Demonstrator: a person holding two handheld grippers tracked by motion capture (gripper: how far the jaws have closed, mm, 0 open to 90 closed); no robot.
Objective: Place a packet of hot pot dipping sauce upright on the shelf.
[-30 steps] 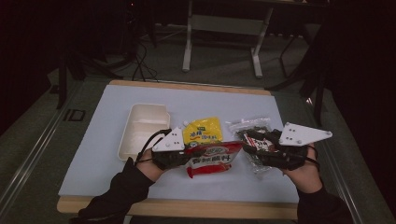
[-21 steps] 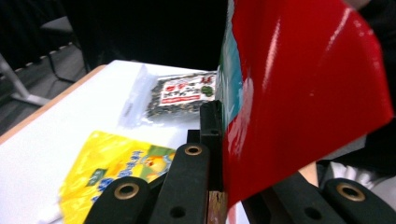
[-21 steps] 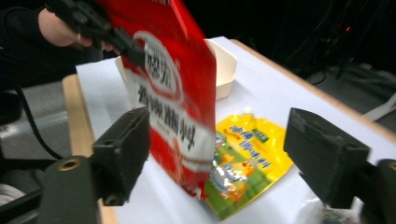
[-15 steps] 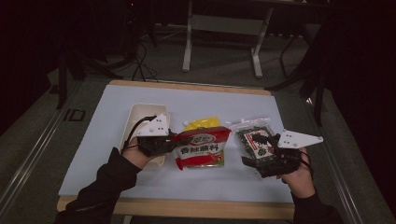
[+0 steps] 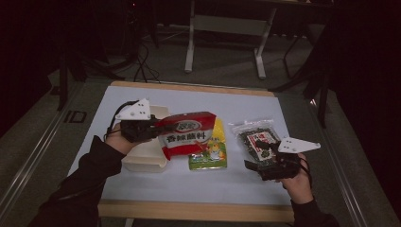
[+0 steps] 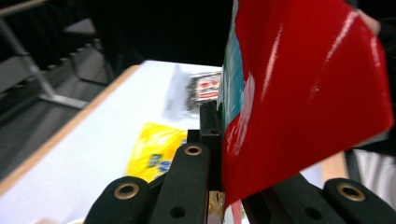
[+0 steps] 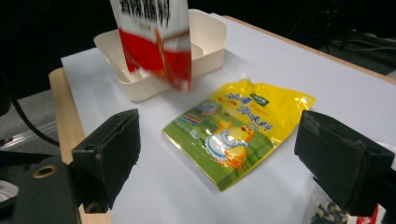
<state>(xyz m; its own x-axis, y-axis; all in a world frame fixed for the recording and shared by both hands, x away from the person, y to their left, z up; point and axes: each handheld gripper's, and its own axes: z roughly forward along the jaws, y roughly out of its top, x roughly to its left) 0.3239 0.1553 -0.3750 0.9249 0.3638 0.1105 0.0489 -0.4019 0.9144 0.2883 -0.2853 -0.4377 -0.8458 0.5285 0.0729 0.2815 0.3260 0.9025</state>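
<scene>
**Red bag up in the air, yellow bag flat on the table**

The left gripper (image 5: 153,128) is squeezed tight on one edge of the red bag (image 5: 187,135). It holds the bag up off the table, above the near end of the cream tray (image 5: 142,161). In the left gripper view, the shiny red bag (image 6: 303,84) sticks up between the two black jaws.

The right gripper (image 5: 257,158) has just been opening its jaws. Now they stand wide apart with nothing between them. It is low over the near end of the dark snack bag (image 5: 257,139), which lies on the white table (image 5: 142,194).

The yellow bag (image 5: 210,151) lies flat between the tray and the dark snack bag. In the right gripper view, the yellow bag (image 7: 238,130) lies out past the two open jaws, and the red bag (image 7: 154,37) hangs over the tray (image 7: 205,32).
</scene>
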